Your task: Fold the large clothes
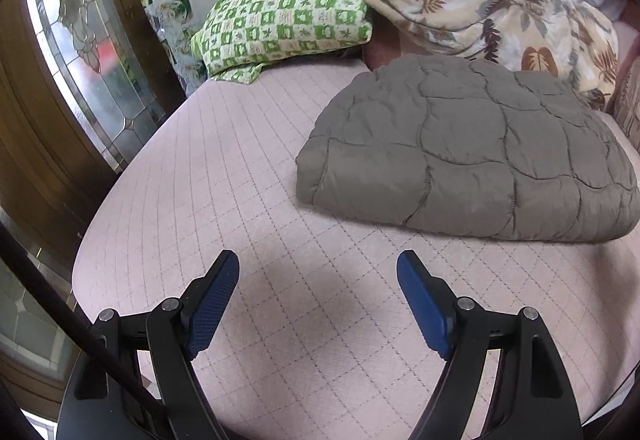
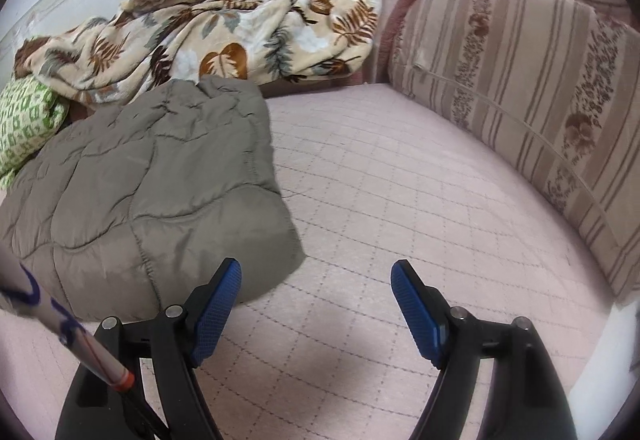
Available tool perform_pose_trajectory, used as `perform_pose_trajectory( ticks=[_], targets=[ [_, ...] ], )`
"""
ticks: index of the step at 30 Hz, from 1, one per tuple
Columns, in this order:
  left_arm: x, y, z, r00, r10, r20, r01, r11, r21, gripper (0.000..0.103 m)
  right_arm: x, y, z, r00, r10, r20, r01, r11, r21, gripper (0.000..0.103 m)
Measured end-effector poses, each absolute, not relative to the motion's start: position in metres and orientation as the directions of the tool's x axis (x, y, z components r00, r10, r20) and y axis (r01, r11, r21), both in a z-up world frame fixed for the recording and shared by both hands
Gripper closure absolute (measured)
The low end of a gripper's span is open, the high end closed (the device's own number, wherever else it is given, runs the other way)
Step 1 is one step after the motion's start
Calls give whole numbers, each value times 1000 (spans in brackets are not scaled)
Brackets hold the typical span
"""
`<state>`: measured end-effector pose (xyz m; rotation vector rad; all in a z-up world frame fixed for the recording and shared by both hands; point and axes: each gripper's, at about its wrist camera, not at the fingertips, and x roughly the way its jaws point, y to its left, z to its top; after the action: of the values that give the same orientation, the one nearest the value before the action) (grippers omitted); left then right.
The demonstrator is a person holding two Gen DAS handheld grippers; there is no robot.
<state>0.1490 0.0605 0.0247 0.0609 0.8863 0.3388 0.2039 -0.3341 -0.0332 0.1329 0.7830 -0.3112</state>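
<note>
Garment first: a grey-brown quilted padded garment [image 1: 472, 148] lies folded into a thick bundle on the pink diamond-stitched bed cover [image 1: 240, 168], in front of a leaf-patterned fleece blanket [image 2: 224, 32] and a green checked pillow [image 1: 280, 20]. Both the left gripper [image 1: 318, 304] and right gripper [image 2: 316, 308] hover over bare cover, fingers apart and empty. Its puffy layers may spring open, judging by their bulk, if nudged.
</note>
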Motion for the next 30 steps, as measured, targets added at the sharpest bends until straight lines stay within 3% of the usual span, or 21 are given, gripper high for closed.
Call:
perform_pose_trajectory(
  ticks=[23, 30],
  targets=[
    [175, 78, 5, 551, 279, -787, -261, 953, 155, 23, 208, -336, -35, 652, -234, -721, 337, 942, 0, 19],
    [203, 109, -7, 541, 198, -818, -292, 956, 38, 23, 214, -337, -40, 642, -229, -732, 345, 939, 9, 17]
  ],
)
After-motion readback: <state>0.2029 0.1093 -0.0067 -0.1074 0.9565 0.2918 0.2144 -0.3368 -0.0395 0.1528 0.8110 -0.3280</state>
